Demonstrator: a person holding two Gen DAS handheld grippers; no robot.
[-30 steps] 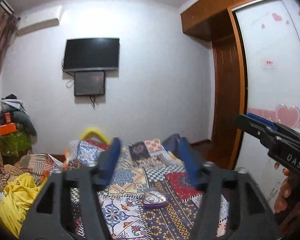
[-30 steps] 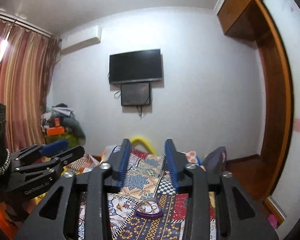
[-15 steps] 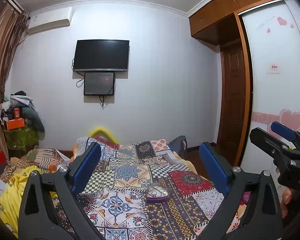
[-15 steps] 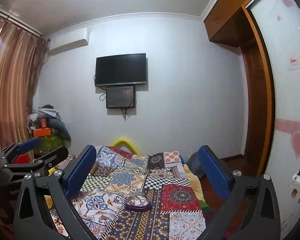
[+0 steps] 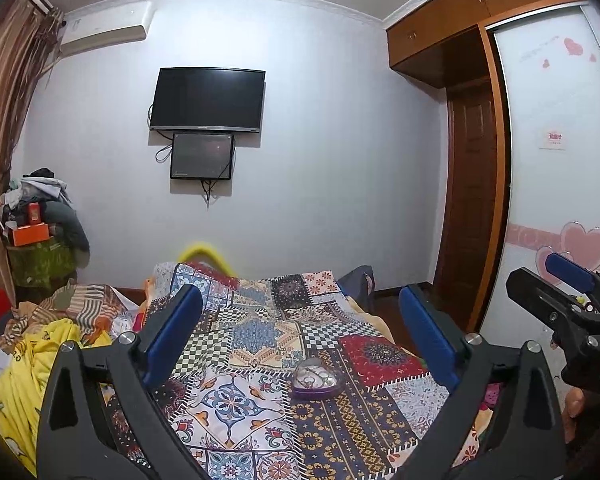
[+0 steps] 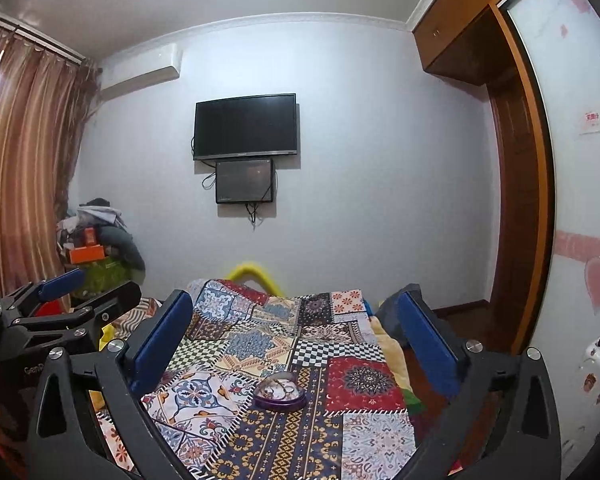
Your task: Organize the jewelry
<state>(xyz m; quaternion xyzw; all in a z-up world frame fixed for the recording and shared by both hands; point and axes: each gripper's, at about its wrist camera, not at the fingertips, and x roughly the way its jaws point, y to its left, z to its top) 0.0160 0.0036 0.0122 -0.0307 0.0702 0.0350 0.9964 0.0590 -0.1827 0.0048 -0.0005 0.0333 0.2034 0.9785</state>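
A clear heart-shaped jewelry box with a purple base (image 5: pixel 314 381) lies on a patchwork bedspread (image 5: pixel 260 344), closed, with rings showing inside. It also shows in the right wrist view (image 6: pixel 280 392). My left gripper (image 5: pixel 300 328) is open and empty, held above the bed short of the box. My right gripper (image 6: pixel 296 332) is open and empty, also short of the box. Each gripper shows at the edge of the other's view: the right one (image 5: pixel 568 304), the left one (image 6: pixel 64 312).
A wall-mounted TV (image 5: pixel 208 100) hangs on the far wall. Clothes are piled at the left (image 5: pixel 36 220) and yellow fabric (image 5: pixel 24 364) lies beside the bed. A wardrobe with sliding doors (image 5: pixel 556 160) stands at the right.
Both grippers have opened wide from a narrow gap. Both views have steadied, with the box a little farther ahead on the bed.
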